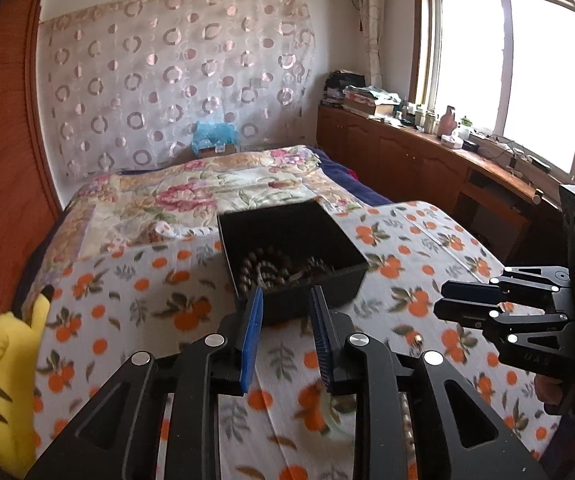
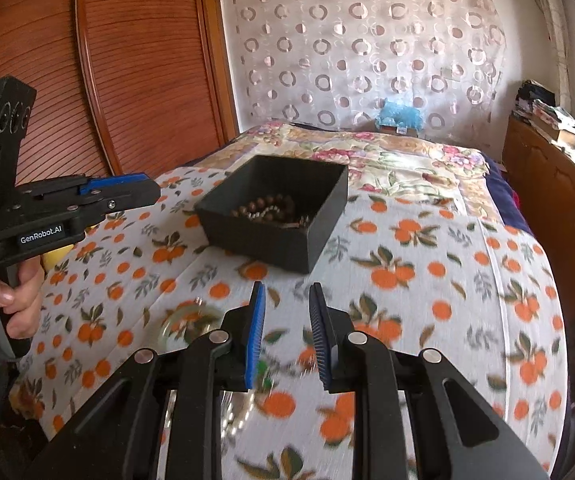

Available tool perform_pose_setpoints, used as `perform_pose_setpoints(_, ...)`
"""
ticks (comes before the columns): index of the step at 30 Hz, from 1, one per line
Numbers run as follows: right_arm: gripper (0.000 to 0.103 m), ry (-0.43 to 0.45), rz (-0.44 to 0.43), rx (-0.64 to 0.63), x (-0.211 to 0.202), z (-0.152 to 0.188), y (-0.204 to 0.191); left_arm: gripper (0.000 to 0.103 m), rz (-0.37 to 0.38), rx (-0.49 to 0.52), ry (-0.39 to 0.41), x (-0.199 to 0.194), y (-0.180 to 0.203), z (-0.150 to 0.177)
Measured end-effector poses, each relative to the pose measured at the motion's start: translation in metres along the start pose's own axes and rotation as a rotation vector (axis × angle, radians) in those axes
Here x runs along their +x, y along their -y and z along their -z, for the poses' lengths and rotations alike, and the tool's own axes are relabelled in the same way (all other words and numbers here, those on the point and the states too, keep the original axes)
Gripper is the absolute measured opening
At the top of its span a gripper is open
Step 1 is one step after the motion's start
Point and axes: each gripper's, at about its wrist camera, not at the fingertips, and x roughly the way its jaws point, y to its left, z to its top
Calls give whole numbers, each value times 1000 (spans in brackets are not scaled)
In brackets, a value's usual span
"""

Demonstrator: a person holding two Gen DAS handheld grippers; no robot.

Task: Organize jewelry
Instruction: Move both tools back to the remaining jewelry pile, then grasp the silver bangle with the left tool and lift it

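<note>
While hovering over the orange-print cloth (image 1: 147, 292), left gripper (image 1: 286, 300) parted and empty, aimed at the black box (image 1: 287, 220) holding a wooden bead bracelet (image 1: 263, 268). From the right wrist: right gripper (image 2: 287, 296) likewise parted, empty; glass bangle (image 2: 185, 322) and blurred beads (image 2: 243, 408) loose below, probably awaiting collection.

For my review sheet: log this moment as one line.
left claw: open, empty | right claw: open, empty | black square box: brown wooden bead strand inside | pale translucent bangle: on orange-print cloth
</note>
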Motion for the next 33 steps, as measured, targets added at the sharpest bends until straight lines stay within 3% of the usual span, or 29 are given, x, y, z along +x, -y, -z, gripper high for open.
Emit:
perform_pose_setpoints(5,26,-13,0,27,-12,27,-3,31,19,-29,-34,-8,4,31)
perform_pose_setpoints(14,26,-40,-16,27,-20,60,-16,33,50,-39,-107,-8,11,69)
perform_pose_setpoints(22,26,-61,-9,41,-23,75,-11,33,125,41,-165,12,39,63)
perform_pose_setpoints(28,26,-73,-5,58,-23,80,0,25,156,175,-235,31,66,59)
perform_pose_setpoints(33,26,-75,-7,53,-23,79,2,18,163,191,-265,41,70,60)
